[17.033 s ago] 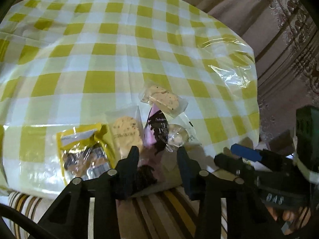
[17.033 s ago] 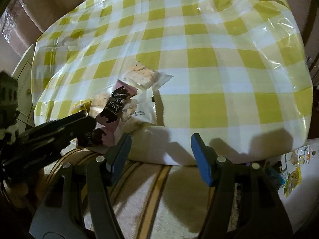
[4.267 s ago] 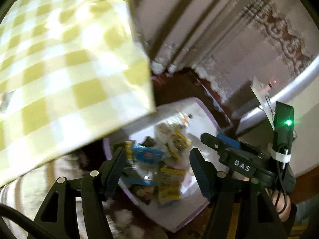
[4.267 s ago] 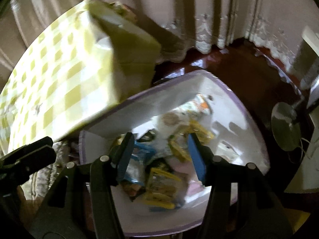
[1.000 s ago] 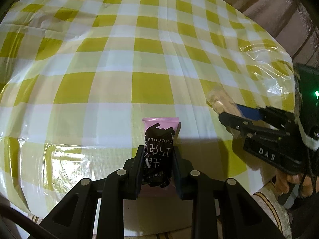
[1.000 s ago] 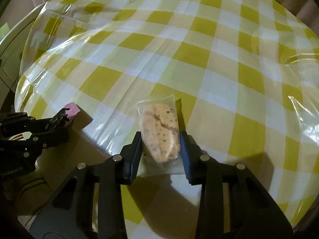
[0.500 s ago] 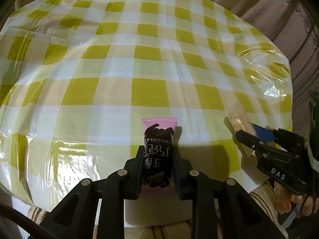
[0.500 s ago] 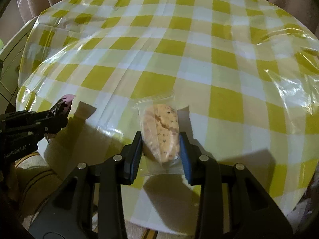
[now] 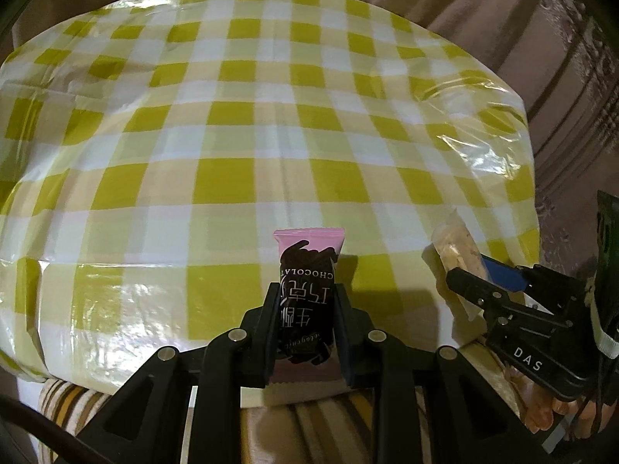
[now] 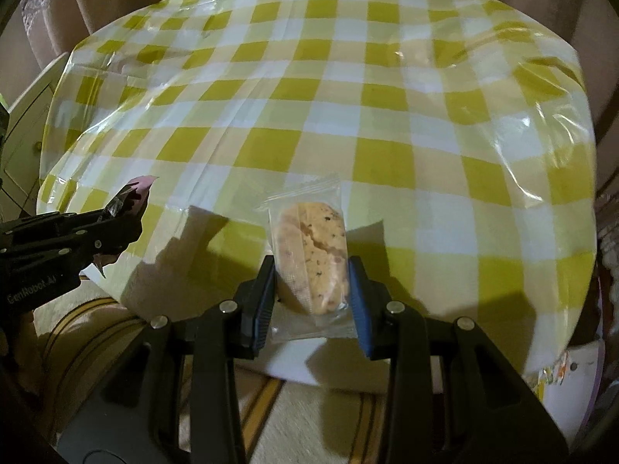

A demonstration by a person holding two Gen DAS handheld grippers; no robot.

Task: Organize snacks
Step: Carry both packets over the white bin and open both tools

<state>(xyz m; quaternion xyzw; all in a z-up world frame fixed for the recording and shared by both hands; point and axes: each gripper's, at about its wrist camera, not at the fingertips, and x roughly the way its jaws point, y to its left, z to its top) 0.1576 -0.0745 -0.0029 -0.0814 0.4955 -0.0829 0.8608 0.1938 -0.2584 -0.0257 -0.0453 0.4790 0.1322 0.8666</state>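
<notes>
My left gripper is shut on a pink and dark chocolate bar packet, held upright above the near edge of the round table with its yellow check cloth. It also shows at the left of the right wrist view. My right gripper is shut on a cookie in a clear wrapper, held over the table's near edge. The right gripper and cookie also show at the right of the left wrist view.
The tablecloth has a wrinkled clear plastic cover. A striped rug lies below the table edge. A white tray with snack packets peeks in at the lower right on the floor. Curtains hang behind.
Both grippers have pulled back and away from the table, each keeping hold of its snack. More of the table's top and near edge shows now.
</notes>
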